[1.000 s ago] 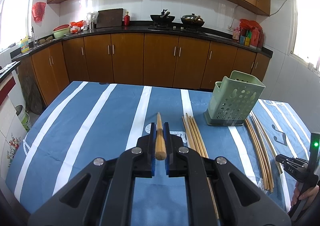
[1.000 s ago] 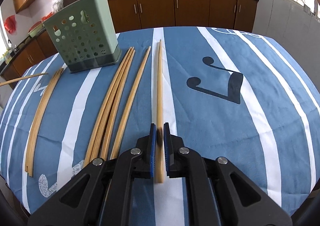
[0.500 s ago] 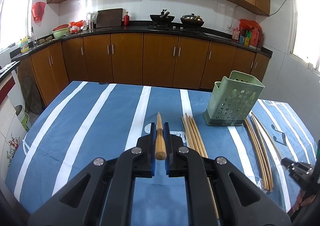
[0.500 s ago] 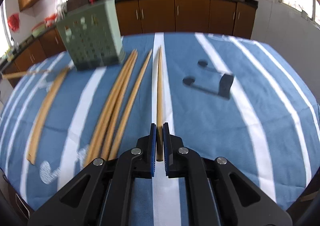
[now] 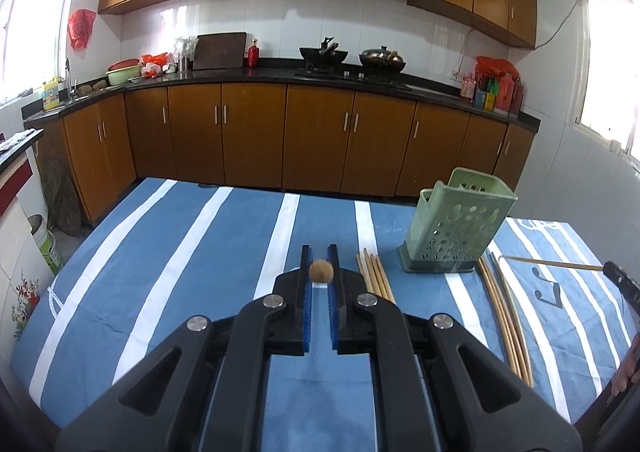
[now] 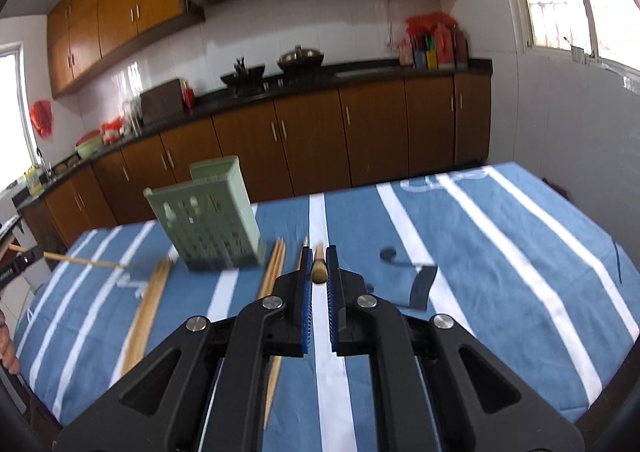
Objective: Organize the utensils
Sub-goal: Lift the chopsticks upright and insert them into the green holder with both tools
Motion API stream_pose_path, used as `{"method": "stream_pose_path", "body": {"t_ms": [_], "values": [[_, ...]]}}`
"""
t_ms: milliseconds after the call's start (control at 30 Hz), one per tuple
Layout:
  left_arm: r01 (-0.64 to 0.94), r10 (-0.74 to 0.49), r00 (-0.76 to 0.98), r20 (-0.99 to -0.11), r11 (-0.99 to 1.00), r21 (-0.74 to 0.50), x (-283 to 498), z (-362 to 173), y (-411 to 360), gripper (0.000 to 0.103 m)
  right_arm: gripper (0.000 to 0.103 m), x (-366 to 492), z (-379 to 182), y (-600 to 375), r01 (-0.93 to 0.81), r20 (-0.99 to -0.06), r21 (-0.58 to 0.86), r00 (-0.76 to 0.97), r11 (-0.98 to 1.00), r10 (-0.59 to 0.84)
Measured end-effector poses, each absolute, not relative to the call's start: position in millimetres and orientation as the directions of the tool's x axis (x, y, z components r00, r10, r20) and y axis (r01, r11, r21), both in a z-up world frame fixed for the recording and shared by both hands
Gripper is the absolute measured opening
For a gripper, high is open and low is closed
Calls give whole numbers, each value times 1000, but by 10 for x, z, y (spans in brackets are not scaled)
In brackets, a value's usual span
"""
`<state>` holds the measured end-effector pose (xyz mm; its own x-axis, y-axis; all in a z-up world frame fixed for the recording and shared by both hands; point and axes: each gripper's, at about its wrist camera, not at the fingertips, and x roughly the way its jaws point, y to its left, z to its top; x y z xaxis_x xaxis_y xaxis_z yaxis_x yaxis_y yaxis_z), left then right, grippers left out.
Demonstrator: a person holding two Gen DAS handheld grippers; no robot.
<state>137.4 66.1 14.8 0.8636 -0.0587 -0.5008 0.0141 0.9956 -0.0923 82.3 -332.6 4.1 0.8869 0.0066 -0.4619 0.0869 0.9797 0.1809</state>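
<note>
My left gripper [image 5: 320,266] is shut on a wooden chopstick [image 5: 321,272], seen end-on and held above the blue striped tablecloth. My right gripper [image 6: 319,266] is shut on another wooden chopstick [image 6: 319,268], lifted off the table and pointing forward. The green perforated utensil holder [image 5: 460,236] stands upright at the right of the left wrist view; it also shows in the right wrist view [image 6: 208,220], left of my right gripper. The right gripper's chopstick [image 5: 552,263] shows at the far right of the left wrist view. Loose chopsticks [image 5: 374,276] lie left of the holder.
More chopsticks [image 5: 502,308] lie right of the holder and also show in the right wrist view [image 6: 276,268]. The table [image 5: 180,252] is covered by a blue cloth with white stripes. Kitchen cabinets [image 5: 320,140] stand behind it.
Both grippers have tilted upward, so each held chopstick now points forward instead of down. The right gripper has lifted its chopstick off the table.
</note>
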Motion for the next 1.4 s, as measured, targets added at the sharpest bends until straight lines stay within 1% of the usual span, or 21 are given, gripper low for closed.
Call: {"method": "stream_pose_path", "body": {"t_ms": [300,533,633,700,933,1033,1100,1200,1400], "values": [[13,-57,882,-468,995,-96,1366,292,665,8,7,850,249,-3311,72,-406,162,914,984,0],[19,-45,899,-436,998,-63,1446,489,645,8,7,1041,499,-3318,77,-360,127,933,989,-26],[21,-45,914,-403,998,-64,1474,678,643,8,7,1113,722,-3328,75,-316,116,948,990,-35],[28,-56,928,-370,996,-80,1503,855,646,8,7,1125,922,-3327,69,-269,114,962,991,-36],[83,-117,968,-220,984,-156,1510,1518,512,8,7,1100,1606,-3249,19,-65,147,998,989,-10],[124,-155,974,-166,976,-180,1508,1710,371,8,7,1121,1711,-3209,-17,-25,172,999,985,21],[156,-186,970,-156,970,-187,1518,1757,264,8,7,1153,1714,-3167,-52,-19,190,998,980,57],[202,-236,958,-163,958,-204,1573,1709,98,8,7,1199,1651,-3105,-92,-30,202,995,975,100],[239,-289,931,-222,944,-227,1738,1484,-117,8,7,1350,1459,-2978,-131,-97,194,984,972,152]]}}
